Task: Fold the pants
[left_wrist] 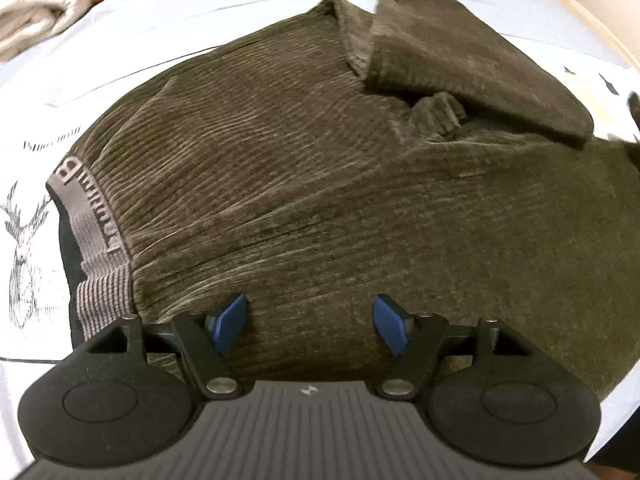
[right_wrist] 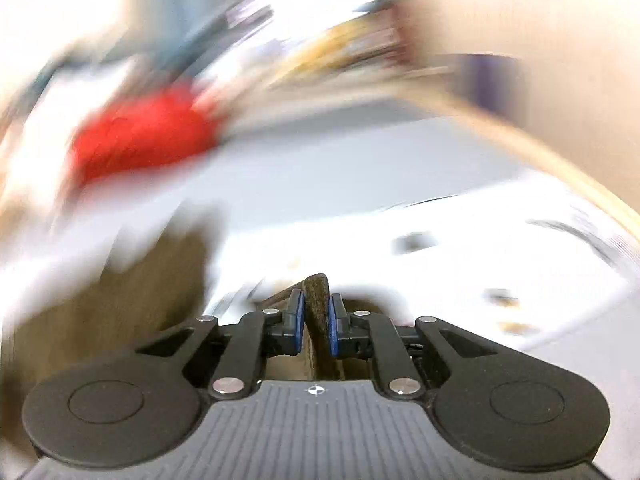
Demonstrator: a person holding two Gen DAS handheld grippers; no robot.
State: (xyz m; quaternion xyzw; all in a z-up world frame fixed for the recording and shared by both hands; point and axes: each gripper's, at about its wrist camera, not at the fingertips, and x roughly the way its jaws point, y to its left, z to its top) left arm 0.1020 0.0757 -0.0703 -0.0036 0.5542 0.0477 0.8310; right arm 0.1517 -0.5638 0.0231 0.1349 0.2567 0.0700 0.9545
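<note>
Olive-brown corduroy pants (left_wrist: 320, 184) lie spread on a pale sheet, their grey lettered waistband (left_wrist: 94, 224) at the left and a leg folded over at the upper right. My left gripper (left_wrist: 310, 326) hangs open just above the cloth near its front edge, nothing between the blue pads (left_wrist: 230, 322). In the right wrist view the picture is heavily blurred. My right gripper (right_wrist: 316, 318) is shut on a thick fold of the brown pants (right_wrist: 317, 292), which sticks up between its blue pads (right_wrist: 298, 316). More brown cloth (right_wrist: 120, 292) smears at the lower left.
The pale sheet (left_wrist: 200, 24) carries a printed deer drawing (left_wrist: 24, 248) at the left. Cream (left_wrist: 36, 12) and red clothes (right_wrist: 144, 132) lie at the far back left. A wooden rim (left_wrist: 580, 12) curves round the far right side.
</note>
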